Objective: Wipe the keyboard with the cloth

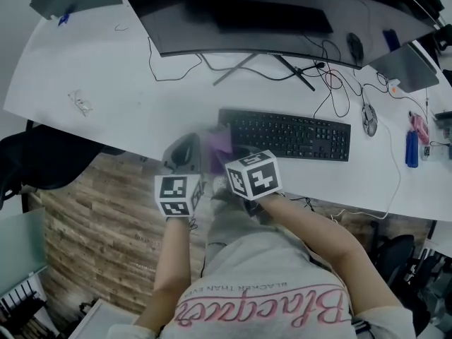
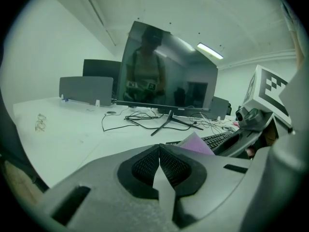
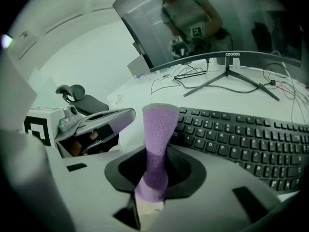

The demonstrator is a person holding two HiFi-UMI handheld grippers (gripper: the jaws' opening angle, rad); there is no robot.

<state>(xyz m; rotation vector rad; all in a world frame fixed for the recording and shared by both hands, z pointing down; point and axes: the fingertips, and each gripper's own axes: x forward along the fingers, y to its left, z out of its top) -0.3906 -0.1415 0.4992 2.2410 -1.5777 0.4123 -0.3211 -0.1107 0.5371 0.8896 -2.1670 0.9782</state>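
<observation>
A black keyboard (image 1: 289, 133) lies on the white desk (image 1: 106, 69) in front of the monitor; the right gripper view shows the keyboard (image 3: 241, 139) just beyond the jaws. My right gripper (image 3: 153, 170) is shut on a purple cloth (image 3: 157, 144), which sticks up between the pads near the keyboard's left end. In the head view the cloth (image 1: 219, 142) shows at that left end, above the right gripper (image 1: 240, 154). My left gripper (image 2: 159, 164) is shut with nothing in it, beside the right one (image 1: 185, 150), left of the keyboard.
A large curved monitor (image 1: 282, 13) on a stand stands behind the keyboard, with loose cables (image 1: 332, 83) around it. A mouse (image 1: 369, 119) lies right of the keyboard. Small items (image 1: 413, 143) sit at the desk's right end. The desk's front edge is just below the grippers.
</observation>
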